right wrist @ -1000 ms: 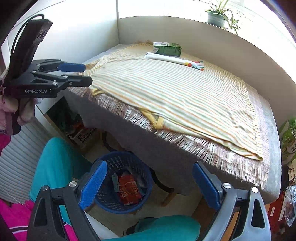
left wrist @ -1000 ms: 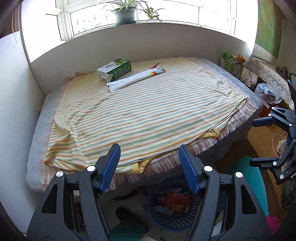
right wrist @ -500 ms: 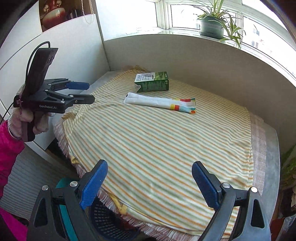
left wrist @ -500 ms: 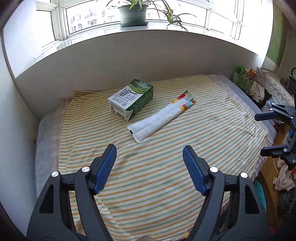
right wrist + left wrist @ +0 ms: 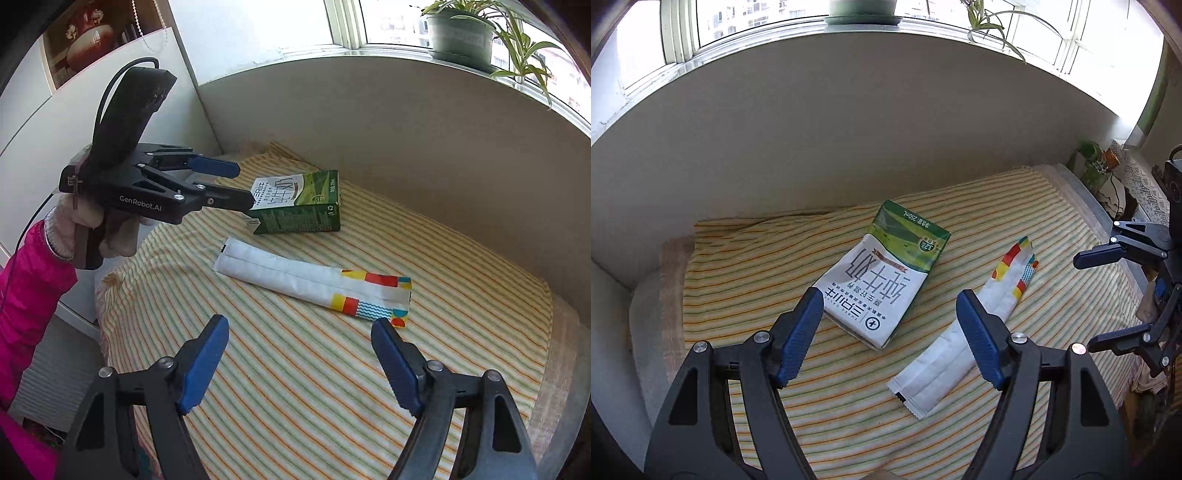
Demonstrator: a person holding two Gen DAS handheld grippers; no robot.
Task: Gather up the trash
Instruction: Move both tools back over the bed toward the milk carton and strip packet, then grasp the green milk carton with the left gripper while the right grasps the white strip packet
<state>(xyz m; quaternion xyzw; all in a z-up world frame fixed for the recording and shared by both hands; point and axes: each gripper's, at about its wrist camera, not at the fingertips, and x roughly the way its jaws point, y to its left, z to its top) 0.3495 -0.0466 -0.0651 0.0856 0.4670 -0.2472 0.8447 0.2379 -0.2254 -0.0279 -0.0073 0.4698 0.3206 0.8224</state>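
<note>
A green and white milk carton [image 5: 882, 273] lies flat on the striped cloth, also in the right wrist view [image 5: 295, 206]. A long white wrapper with coloured end [image 5: 964, 339] lies beside it, to its right; in the right wrist view [image 5: 314, 280] it lies in front of the carton. My left gripper [image 5: 890, 317] is open, its fingers either side of the carton's near end and just above it; the right wrist view shows it [image 5: 236, 184] at the carton's left end. My right gripper [image 5: 299, 354] is open and empty, short of the wrapper.
The striped cloth [image 5: 783, 266] covers a table against a grey wall. A potted plant [image 5: 461, 33] stands on the windowsill above. A white cabinet [image 5: 55, 122] stands at the left. Clutter [image 5: 1108, 173] sits at the far right past the table's edge.
Both grippers have risen from below the table edge and moved forward over the cloth. The left gripper has closed in on the carton; the blue basket has left view.
</note>
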